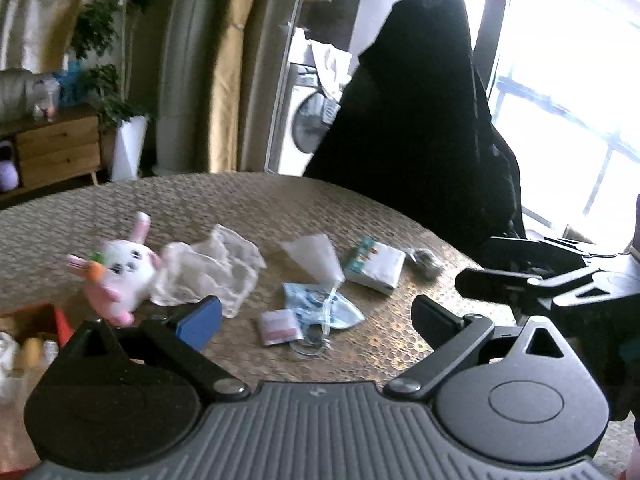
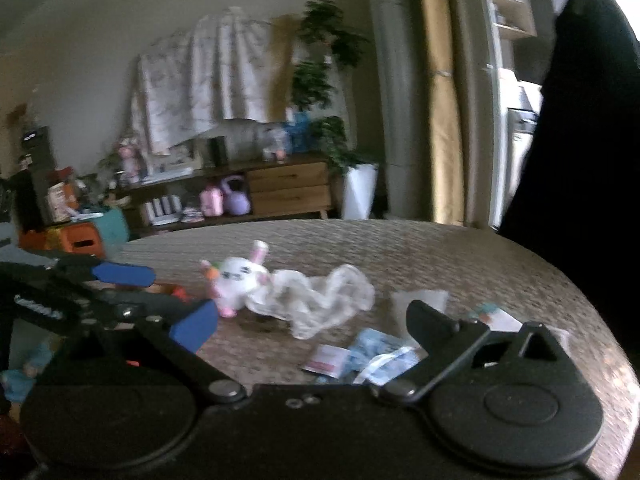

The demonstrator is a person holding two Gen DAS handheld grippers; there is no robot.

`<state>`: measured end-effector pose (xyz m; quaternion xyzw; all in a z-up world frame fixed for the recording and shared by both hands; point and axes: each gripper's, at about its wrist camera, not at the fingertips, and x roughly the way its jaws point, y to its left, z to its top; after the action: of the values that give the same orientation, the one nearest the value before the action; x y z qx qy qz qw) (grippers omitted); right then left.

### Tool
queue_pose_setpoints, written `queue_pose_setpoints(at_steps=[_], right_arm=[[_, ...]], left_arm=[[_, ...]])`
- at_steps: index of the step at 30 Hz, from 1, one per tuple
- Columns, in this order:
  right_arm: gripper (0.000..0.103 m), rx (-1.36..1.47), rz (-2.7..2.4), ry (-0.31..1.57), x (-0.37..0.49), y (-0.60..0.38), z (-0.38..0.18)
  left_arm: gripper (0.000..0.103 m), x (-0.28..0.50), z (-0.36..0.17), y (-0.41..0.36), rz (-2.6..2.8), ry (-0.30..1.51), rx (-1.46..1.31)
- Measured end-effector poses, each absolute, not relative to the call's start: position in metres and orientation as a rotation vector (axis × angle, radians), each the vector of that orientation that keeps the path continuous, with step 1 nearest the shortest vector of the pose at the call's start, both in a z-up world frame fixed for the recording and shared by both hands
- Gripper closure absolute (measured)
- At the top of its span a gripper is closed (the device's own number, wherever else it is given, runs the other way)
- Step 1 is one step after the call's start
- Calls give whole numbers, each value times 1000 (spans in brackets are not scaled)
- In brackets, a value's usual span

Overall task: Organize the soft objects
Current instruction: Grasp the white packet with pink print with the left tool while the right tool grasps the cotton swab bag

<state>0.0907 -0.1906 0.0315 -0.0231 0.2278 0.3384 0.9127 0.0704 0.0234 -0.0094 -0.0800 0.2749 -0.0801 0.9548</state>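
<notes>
A: Start with the biggest thing. The surface (image 1: 280, 200) fills the middle of both views, and the soft things lie loose on it, none sorted yet

B: Next down, the crumpled white cloth (image 1: 208, 272), left of centre in the left wrist view, touching the plush bunny (image 1: 120, 276) at its left. Pull one and the other may drag along

A: Then the white packet (image 1: 376, 268) right of centre, and the clear plastic bag (image 1: 316, 256) beside it

B: Lower centre, the blue face mask (image 1: 324, 308) lies over thin loops, with a small sachet (image 1: 278, 326) just beside. Those loops could snag a fingertip, I'd judge

A: And the tools?

B: The left hand-held gripper (image 1: 316, 316) has its jaws spread wide, nothing between them. The right hand-held gripper (image 2: 312, 320) likewise, wide and empty

A: They sit close together: the right one shows at the right edge of the left view. Both frames are blurred, so a reach for the same item could make them collide
</notes>
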Motion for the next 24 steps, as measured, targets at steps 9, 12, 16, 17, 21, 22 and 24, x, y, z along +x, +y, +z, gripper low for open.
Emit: queue_pose_setpoints(at_steps=[9, 12, 16, 17, 21, 22, 24], right_arm=[[3, -33, 536, 513, 132, -240, 1], [3, -24, 477, 538, 150, -255, -12], [5, -10, 412, 576, 176, -275, -30], [5, -7, 391, 583, 184, -280, -35], [5, -10, 336, 620, 212, -293, -51], [6, -9, 325, 631, 219, -295, -54], [7, -12, 310, 650, 230, -296, -60]], left_arm=[[1, 117, -47, 7, -94, 595, -136], [1, 133, -59, 6, -47, 617, -119], [1, 151, -71, 7, -8, 641, -116], [1, 156, -75, 7, -2, 650, -112], [1, 175, -90, 7, 22, 681, -104], [1, 178, -94, 8, 26, 686, -105], [1, 186, -102, 8, 43, 703, -105]])
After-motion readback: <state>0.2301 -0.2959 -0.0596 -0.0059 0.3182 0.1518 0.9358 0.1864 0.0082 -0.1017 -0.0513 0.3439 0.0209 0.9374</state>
